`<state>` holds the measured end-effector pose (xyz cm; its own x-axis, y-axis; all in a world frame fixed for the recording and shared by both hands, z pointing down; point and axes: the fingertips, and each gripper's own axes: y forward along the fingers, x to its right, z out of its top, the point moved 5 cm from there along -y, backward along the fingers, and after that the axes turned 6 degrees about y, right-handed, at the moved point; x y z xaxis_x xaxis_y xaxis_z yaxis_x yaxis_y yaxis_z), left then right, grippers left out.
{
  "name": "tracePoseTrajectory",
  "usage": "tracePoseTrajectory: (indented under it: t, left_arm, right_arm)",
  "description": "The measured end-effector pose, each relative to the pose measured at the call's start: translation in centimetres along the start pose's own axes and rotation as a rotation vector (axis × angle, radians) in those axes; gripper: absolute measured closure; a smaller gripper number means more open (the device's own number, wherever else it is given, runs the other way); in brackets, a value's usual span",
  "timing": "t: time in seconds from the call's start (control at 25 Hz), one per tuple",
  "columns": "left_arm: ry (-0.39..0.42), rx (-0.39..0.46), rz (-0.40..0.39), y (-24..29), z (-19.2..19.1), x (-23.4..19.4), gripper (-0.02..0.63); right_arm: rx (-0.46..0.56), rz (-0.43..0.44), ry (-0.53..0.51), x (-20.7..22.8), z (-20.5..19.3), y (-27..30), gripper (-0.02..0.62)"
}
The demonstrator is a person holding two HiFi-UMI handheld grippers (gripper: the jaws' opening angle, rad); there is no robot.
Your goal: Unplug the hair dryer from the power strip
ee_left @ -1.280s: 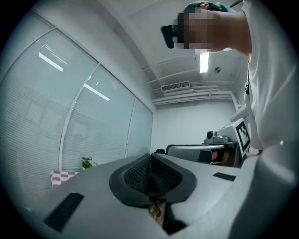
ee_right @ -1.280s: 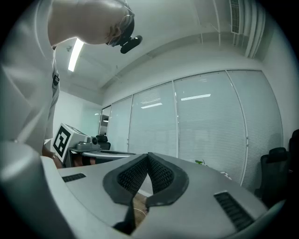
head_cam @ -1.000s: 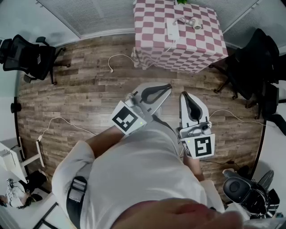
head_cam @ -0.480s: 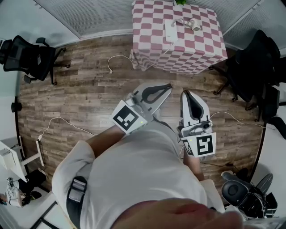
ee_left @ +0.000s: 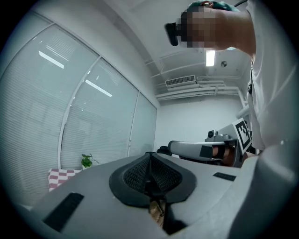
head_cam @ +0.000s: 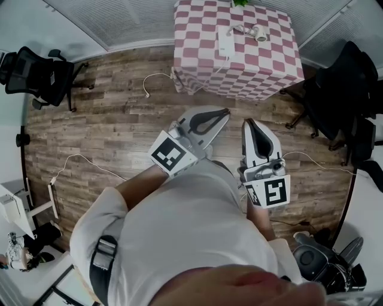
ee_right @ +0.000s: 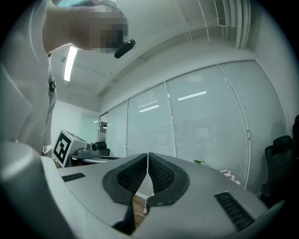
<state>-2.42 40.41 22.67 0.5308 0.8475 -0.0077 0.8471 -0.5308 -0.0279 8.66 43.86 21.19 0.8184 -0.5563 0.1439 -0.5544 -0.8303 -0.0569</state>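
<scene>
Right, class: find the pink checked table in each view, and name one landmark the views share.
Head view: the pink checked table sits top centre.
Left gripper view: the table shows low at the left.
Right gripper view: the table is a small patch, lower right.
Shared landmark: the green plant beside it.

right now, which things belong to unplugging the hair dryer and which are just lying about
Job: power strip, hair dryer, checkered table they lie on.
Lying about: office chair at left, white cable on the floor, potted plant.
</scene>
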Motion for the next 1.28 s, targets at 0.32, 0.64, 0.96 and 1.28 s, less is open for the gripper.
tracePoseTrajectory:
  t: [0.32, 0.64, 0.96, 1.28]
  left_arm:
    - [0.005, -0.013, 0.043, 0.1, -0.3, -0.5, 0.566]
    - [-0.008, -0.022, 0.048, 0.4, -1.2, -1.3, 0.566]
    - [-0.014, -0.010, 0.030, 2.3, -1.5, -3.8, 0.566]
    - [-0.021, -0.012, 0.025, 4.7, -1.6, -8.1, 0.566]
  right_arm:
    - [0.037, 0.058, 0.041, 0.7, 0.1, 0.3, 0.561]
    - [0.014, 0.097, 0.035, 1.2, -0.5, 1.4, 0.561]
    - [-0.024, 0.134, 0.010, 2.0, -0.8, 4.4, 0.561]
    - [-0.038, 0.117, 0.007, 4.7, -0.8, 8.3, 0.560]
